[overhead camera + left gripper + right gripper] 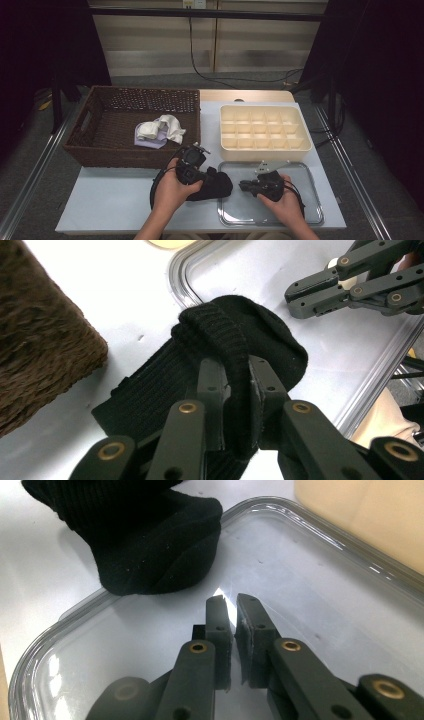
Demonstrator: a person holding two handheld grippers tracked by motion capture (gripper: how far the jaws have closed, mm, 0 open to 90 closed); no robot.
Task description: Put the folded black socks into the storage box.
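A black knitted sock (219, 185) lies on the white table, its toe end over the left rim of a clear tray (310, 200). My left gripper (206, 175) is shut on a raised fold of the sock (250, 325), pinched between both jaws (235, 367). My right gripper (243, 186) hovers low over the tray's left half, just right of the sock. Its jaws (230, 602) stand almost together with nothing between them, and the sock's toe (135, 540) rests a short way ahead. The right gripper (292, 295) also appears in the left gripper view, above the tray.
A brown wicker basket (100, 150) stands at the back left with white and lavender cloths (159, 131) inside. A cream organiser (265, 146) with several small compartments sits behind the tray. Bare white table lies to the front left.
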